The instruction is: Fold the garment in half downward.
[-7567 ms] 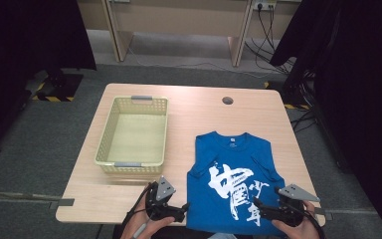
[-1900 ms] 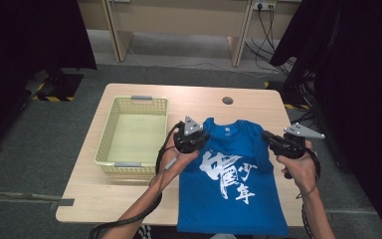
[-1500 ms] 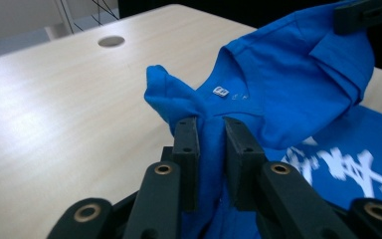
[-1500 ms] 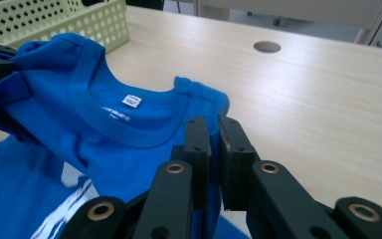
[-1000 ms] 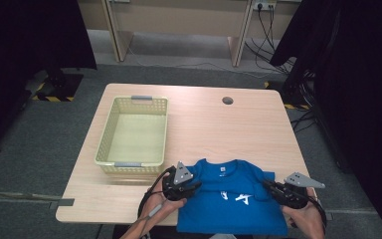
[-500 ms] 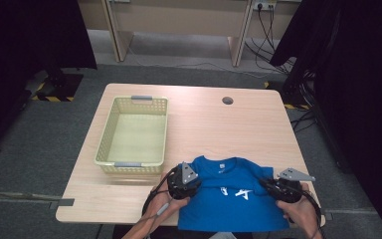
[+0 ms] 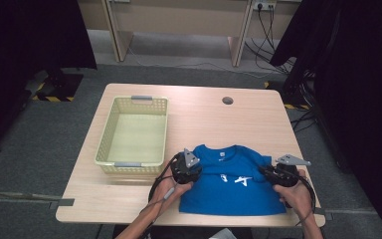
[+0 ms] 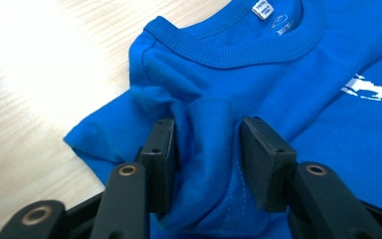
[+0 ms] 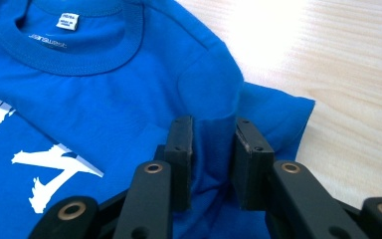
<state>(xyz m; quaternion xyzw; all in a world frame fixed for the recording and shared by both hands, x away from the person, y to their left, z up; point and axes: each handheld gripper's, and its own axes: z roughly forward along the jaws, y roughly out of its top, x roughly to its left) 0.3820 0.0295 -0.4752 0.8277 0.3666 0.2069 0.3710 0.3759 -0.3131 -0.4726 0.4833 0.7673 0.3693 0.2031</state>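
Note:
A blue T-shirt (image 7: 229,181) with white print lies folded at the table's near edge, collar toward the far side. My left gripper (image 7: 195,172) is at its left shoulder and my right gripper (image 7: 264,171) at its right shoulder. In the left gripper view the jaws (image 8: 207,134) have just been opening, and a puffed fold of the blue T-shirt (image 8: 278,84) stands loosely between the pads. In the right gripper view the jaws (image 9: 213,134) have also just been opening, with a fold of the blue T-shirt (image 9: 104,99) still upright between them.
An empty pale yellow basket (image 7: 104,144) stands on the left half of the wooden table (image 7: 214,119). A round cable hole (image 7: 227,100) sits near the far edge. Dark curtains and desk legs lie beyond the table.
Both grippers have carried the shirt's shoulders a little away from the person. The collar half now lies flat over the lower half.

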